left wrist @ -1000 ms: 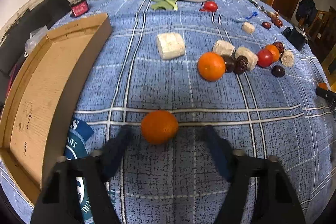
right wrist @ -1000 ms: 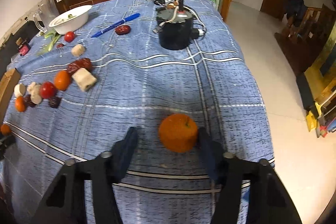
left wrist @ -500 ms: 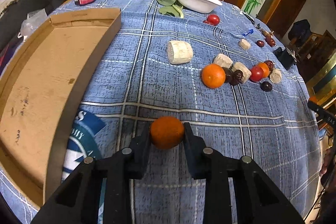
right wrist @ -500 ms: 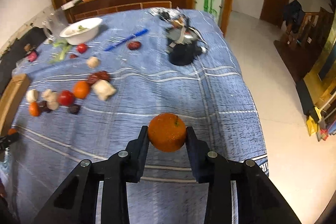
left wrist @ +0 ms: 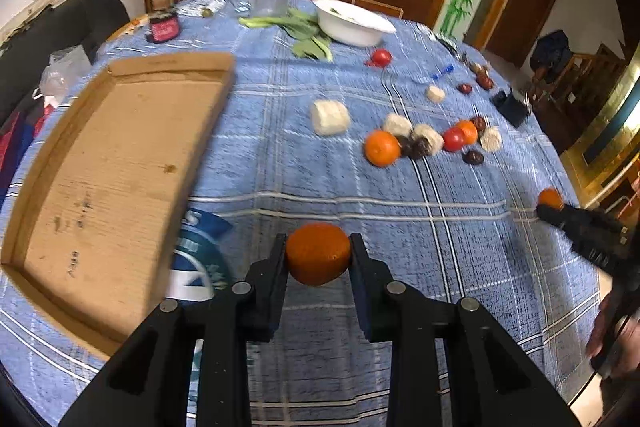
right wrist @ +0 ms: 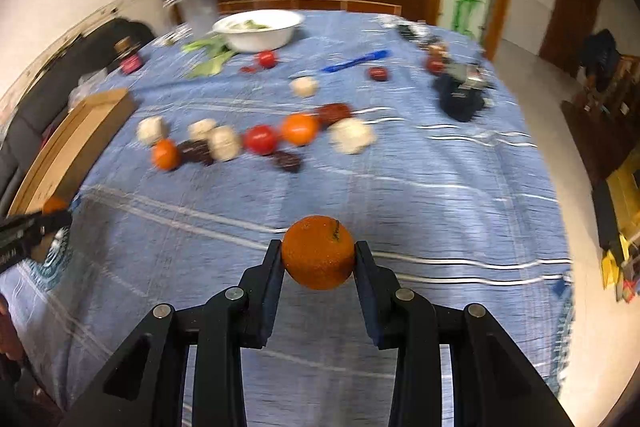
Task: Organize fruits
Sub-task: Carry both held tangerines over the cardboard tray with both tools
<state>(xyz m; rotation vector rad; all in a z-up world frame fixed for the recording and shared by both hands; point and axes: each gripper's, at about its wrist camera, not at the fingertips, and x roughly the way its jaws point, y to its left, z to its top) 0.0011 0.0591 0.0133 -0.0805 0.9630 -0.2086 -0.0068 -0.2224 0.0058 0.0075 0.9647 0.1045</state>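
Holding one orange [left wrist: 318,253] tight, the left gripper [left wrist: 318,255] has the cardboard tray [left wrist: 112,163] at its left, while the right gripper [right wrist: 318,255] pinches another orange [right wrist: 318,253].

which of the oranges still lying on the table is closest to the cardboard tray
The larger orange at the left end of the fruit cluster, beside dark dates. The smaller orange sits farther right, next to a red tomato.

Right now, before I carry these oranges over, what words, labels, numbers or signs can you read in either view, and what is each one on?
"S": large white letter on the blue printed patch of the tablecloth beside the shallow brown cardboard tray.
Round teal emblem below it: ring of white lettering, blurred, unreadable.
Dark marks on the tray floor: unreadable.
Red label on the small dark bottle: too small.
Pale print on the other black gripper's fingers: blurred.
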